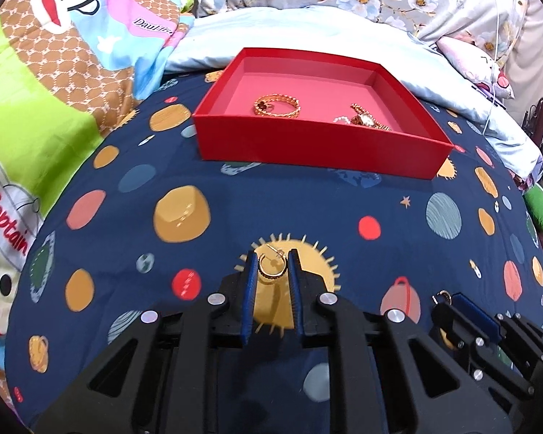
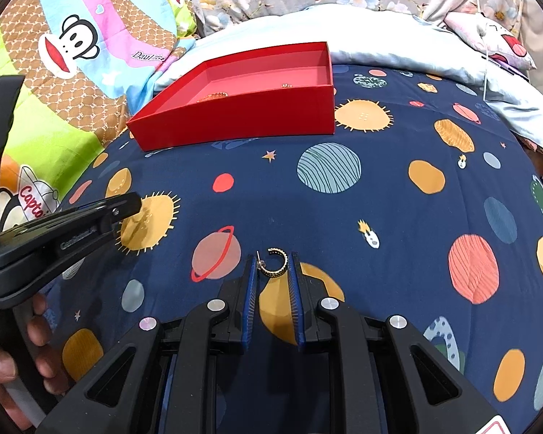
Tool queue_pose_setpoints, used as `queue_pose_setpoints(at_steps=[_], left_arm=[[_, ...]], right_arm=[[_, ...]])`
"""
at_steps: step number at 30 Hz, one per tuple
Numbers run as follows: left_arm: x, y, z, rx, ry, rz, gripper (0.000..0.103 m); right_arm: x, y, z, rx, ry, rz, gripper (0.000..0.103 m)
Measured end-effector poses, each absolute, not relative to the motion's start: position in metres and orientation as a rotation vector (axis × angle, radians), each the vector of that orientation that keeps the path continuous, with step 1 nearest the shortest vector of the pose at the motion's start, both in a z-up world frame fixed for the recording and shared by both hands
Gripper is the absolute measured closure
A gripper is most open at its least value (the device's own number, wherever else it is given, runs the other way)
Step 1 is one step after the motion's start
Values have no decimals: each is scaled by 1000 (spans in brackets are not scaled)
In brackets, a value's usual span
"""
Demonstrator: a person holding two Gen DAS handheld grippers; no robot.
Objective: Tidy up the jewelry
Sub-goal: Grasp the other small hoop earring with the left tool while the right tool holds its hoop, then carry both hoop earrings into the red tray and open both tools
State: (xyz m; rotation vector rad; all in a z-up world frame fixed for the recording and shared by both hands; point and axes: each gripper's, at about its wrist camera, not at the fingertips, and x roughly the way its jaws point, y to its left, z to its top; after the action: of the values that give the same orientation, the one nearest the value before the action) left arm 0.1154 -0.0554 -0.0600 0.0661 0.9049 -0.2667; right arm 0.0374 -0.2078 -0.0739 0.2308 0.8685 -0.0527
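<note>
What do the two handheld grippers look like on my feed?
Both the left gripper and right gripper are matte black plastic, with triangular cut-outs, round silver pivot bolts and ribbed blue finger pads. Raised lettering runs along the left gripper's side in the right wrist view. No cables show.

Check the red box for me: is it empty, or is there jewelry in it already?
Not empty. The lidless red box already holds a gold bracelet and a small tangle of jewelry on its pink floor.
</note>
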Motion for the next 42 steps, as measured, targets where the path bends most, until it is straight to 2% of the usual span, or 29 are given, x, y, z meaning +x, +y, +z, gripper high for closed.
queue_pose_setpoints(at_steps=[23,32,42], left_arm=[[79,-44,-44,81,906,-288,87],[104,-45,-14,69,850,-284,87],[174,-66,37,54,755,-303,87]], right_arm=[[-3,-187,-67,233,889,-16,87],[23,-207,-19,238,788,-29,87],[108,-238,35,234,669,-20,87]])
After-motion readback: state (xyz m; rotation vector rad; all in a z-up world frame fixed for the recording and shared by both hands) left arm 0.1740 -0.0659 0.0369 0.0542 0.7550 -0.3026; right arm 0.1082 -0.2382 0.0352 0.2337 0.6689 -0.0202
